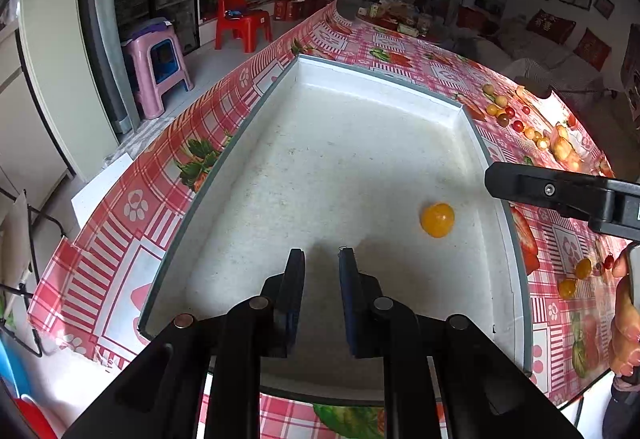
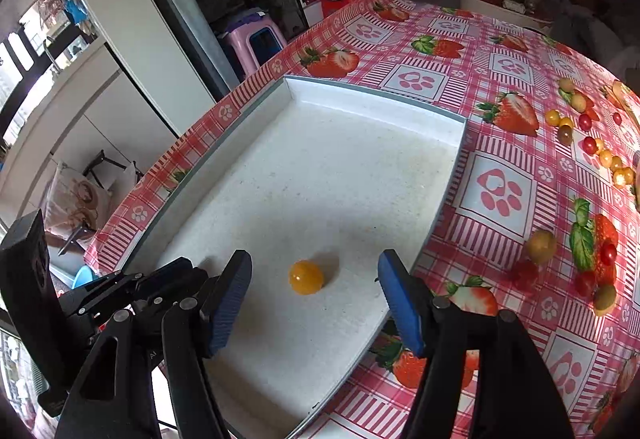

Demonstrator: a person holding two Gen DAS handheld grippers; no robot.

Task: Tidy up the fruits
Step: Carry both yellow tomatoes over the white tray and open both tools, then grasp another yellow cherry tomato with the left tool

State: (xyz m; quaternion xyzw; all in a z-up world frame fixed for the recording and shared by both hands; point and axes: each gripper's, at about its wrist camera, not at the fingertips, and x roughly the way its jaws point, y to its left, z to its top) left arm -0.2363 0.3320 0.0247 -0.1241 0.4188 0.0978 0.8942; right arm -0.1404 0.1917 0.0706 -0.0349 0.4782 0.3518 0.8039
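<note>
Table: covered by a pink checked cloth [image 2: 500,195] printed with strawberries and paw marks.
Tray: a white shallow tray [image 1: 320,159] lies on the cloth, holding one fruit.
Right gripper [image 2: 316,279]: jaws spread wide above the tray, nothing between the pads; the orange fruit lies on the tray floor below the gap.
Left gripper [image 1: 322,259]: fingers narrowly parted over the tray, empty.
Loose fruits [image 2: 592,143]: small red and yellow ones scattered on the cloth right of the tray.
Orange fruit [image 1: 437,220]: alone in the tray, near its right wall.
</note>
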